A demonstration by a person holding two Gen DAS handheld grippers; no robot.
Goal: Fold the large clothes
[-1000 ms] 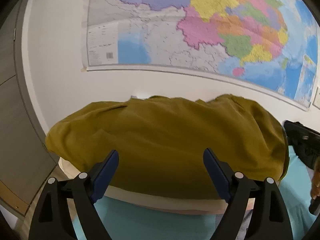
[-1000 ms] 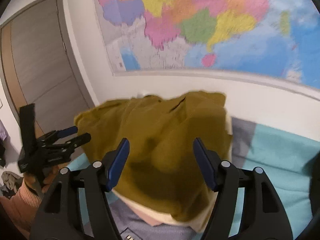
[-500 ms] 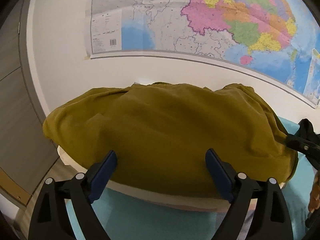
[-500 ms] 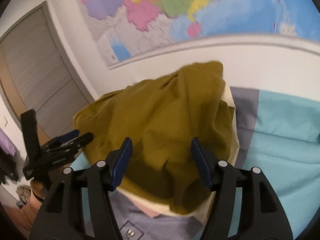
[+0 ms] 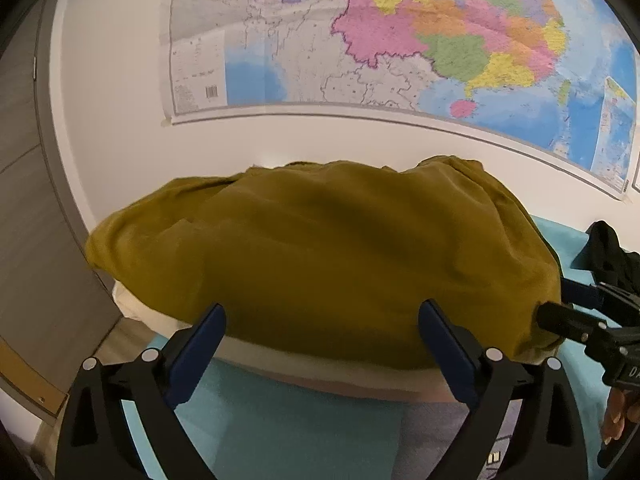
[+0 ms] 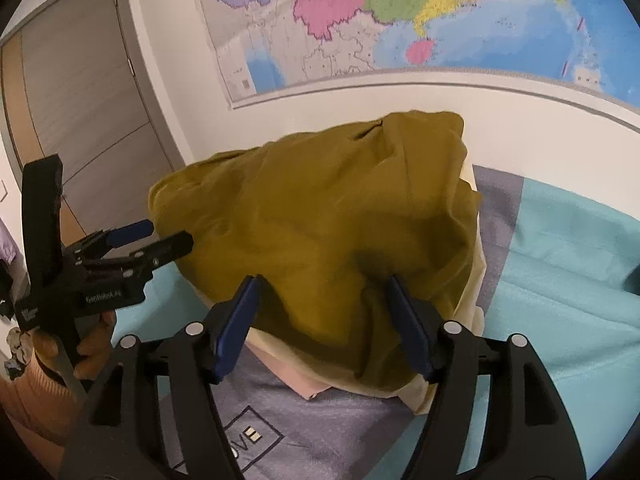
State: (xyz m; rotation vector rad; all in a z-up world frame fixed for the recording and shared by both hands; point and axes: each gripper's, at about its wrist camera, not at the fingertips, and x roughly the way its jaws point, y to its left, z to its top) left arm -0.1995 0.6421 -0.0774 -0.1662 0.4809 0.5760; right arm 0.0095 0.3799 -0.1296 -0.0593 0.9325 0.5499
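Note:
A mustard-yellow garment [image 5: 328,256] lies folded in a mound over a cream pillow [image 5: 304,364] at the head of the bed; it also shows in the right wrist view [image 6: 320,224]. My left gripper [image 5: 322,320] is open and empty, just short of the garment's near edge. My right gripper [image 6: 322,300] is open and empty, its fingertips [image 6: 400,300] at the garment's near edge. The right gripper also shows at the right edge of the left wrist view [image 5: 576,312], by the garment's right end. The left gripper shows in the right wrist view [image 6: 156,240], by the garment's left end.
The bed has a teal sheet [image 6: 560,272] and a grey cloth with a printed logo [image 6: 320,432]. A dark garment [image 5: 608,252] lies at the right. A white wall with a large map [image 5: 380,40] stands behind. A grey door [image 6: 80,100] is at the left.
Both grippers have moved closer to the garment and stay open. The right gripper has come in to the garment's right end.

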